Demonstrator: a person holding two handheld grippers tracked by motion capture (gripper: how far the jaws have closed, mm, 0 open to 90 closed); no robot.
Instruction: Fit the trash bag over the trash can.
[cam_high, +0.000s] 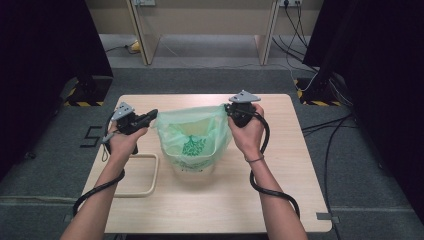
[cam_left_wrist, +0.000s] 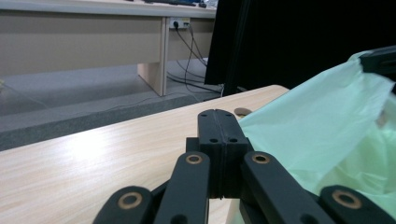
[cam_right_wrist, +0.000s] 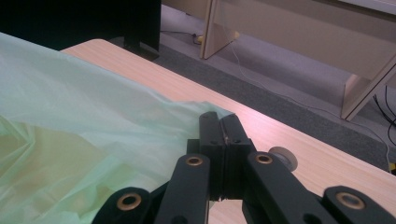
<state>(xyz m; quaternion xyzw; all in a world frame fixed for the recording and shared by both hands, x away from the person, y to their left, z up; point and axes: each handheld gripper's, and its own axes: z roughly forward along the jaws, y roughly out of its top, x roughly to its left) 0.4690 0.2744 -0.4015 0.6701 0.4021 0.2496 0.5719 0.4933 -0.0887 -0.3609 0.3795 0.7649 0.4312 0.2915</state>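
Gaping upward, green bag (cam_high: 192, 137) stretched crosswise between left gripper (cam_high: 150, 118) and right gripper (cam_high: 229, 109), fingers clamping its rim

The left tool (cam_left_wrist: 218, 122) has its jaws pressed together above the counter (cam_left_wrist: 93, 158). A pale green bag (cam_left_wrist: 322, 135) sits just beside them, touching.

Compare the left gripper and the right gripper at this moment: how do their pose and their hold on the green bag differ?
The left gripper lies nearly level, pointing across at the green bag; the right gripper sits farther up the table in the high view. The left gripper holds the bag's left edge, the right gripper its right edge. Both have their fingers shut on the film, stretching the bag's mouth open between them.
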